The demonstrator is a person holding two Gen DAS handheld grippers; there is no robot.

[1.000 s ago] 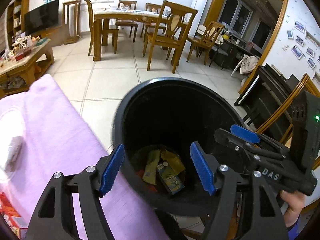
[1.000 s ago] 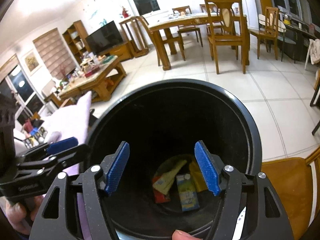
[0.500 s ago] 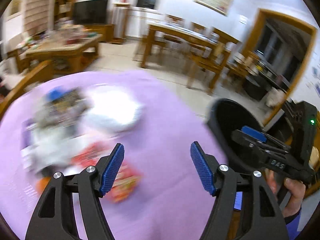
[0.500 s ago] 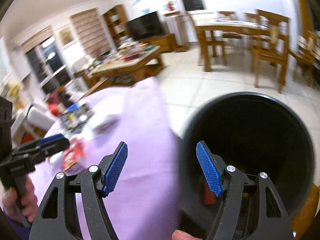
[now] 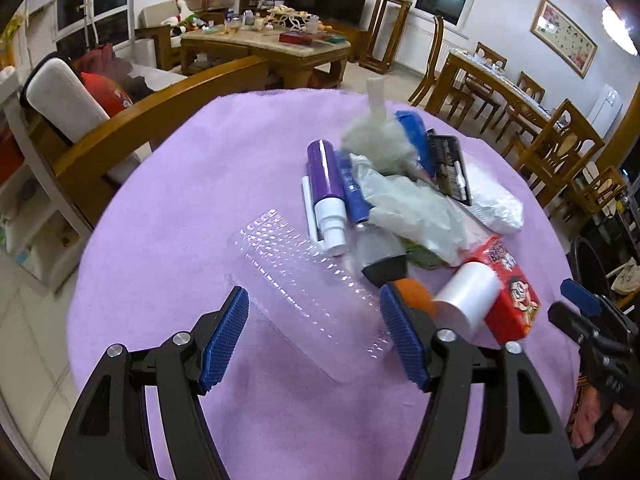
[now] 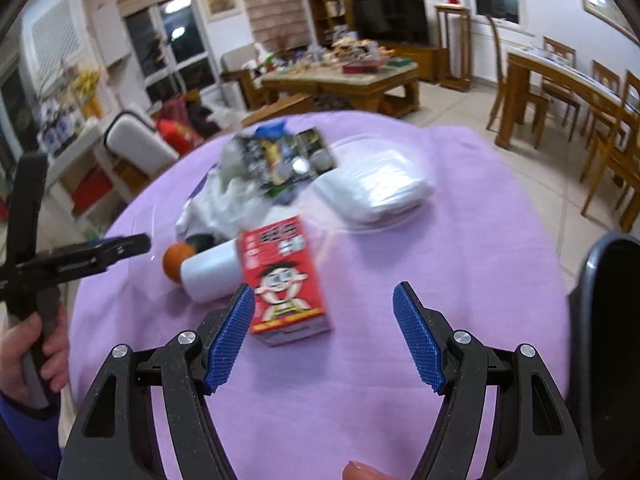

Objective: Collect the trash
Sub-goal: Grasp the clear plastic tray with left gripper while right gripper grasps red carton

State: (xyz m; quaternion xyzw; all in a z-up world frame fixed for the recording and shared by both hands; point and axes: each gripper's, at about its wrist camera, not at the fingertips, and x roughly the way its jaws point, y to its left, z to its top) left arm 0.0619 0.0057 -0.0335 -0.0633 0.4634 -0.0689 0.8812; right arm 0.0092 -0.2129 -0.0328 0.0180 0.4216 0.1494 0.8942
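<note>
Above the purple tabletop (image 5: 168, 208), the left tongs (image 5: 314, 338) hang released over a clear plastic tray (image 5: 304, 296); the right tongs (image 6: 324, 334), empty, are spreading beside a red carton (image 6: 284, 276). Trash is piled behind it; the black bin (image 6: 612, 320) stands right.

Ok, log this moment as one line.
left gripper: open, empty, over clear plastic tray | right gripper: jaws opening, empty, near red carton | purple cloth: still littered
</note>
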